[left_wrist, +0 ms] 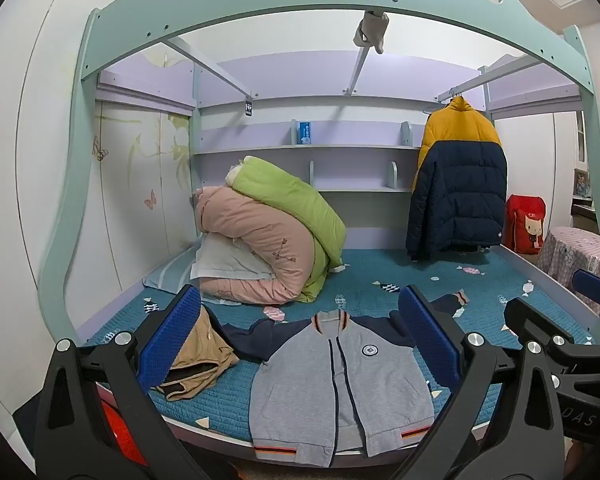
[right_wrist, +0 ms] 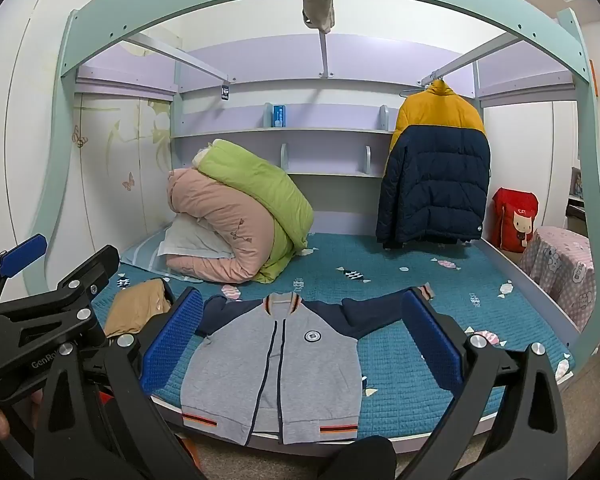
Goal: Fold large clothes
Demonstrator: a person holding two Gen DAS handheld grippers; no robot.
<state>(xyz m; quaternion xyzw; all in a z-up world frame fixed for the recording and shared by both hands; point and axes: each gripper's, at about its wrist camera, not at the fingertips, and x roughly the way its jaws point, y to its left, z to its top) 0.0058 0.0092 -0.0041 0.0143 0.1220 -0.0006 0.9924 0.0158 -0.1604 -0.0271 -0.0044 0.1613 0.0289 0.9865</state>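
- Nearest the left wrist camera, the left gripper [left_wrist: 300,340] stands with its two blue ribbed pads spread wide and nothing between them, hovering over the front of the bed
- Likewise in the right wrist view, the right gripper [right_wrist: 302,338] has its blue pads far apart and grips nothing; both grippers are clear of the cloth
- Between and beyond the pads lies the grey zip-front jacket with navy sleeves and striped collar and hem [left_wrist: 340,384], spread flat, front side up, zip closed, on the teal quilted bed cover with candy print [left_wrist: 380,280]
- Its hem hangs at the front edge of the bed, its collar points toward the back wall, and both navy sleeves reach out sideways
- On its chest sits a small round badge [right_wrist: 311,335]
- Just left of the jacket lies a crumpled tan garment with dark lining [left_wrist: 198,354], touching or nearly touching the left sleeve
- Farther back on the left of the bed, a rolled pink quilt [left_wrist: 260,248] rests on a white pillow [left_wrist: 220,260], with a folded green quilt [left_wrist: 296,208] leaning over it
- At the back right, a yellow and navy puffer jacket [right_wrist: 436,168] hangs from a rail of the mint-green bed frame [right_wrist: 100,32]
- Beyond the bed's right side stand a red bag with a cartoon face [right_wrist: 514,216] and a piece of furniture under a pink patterned cover [right_wrist: 560,272]
- Each camera catches the other gripper at its edge, also with pads apart
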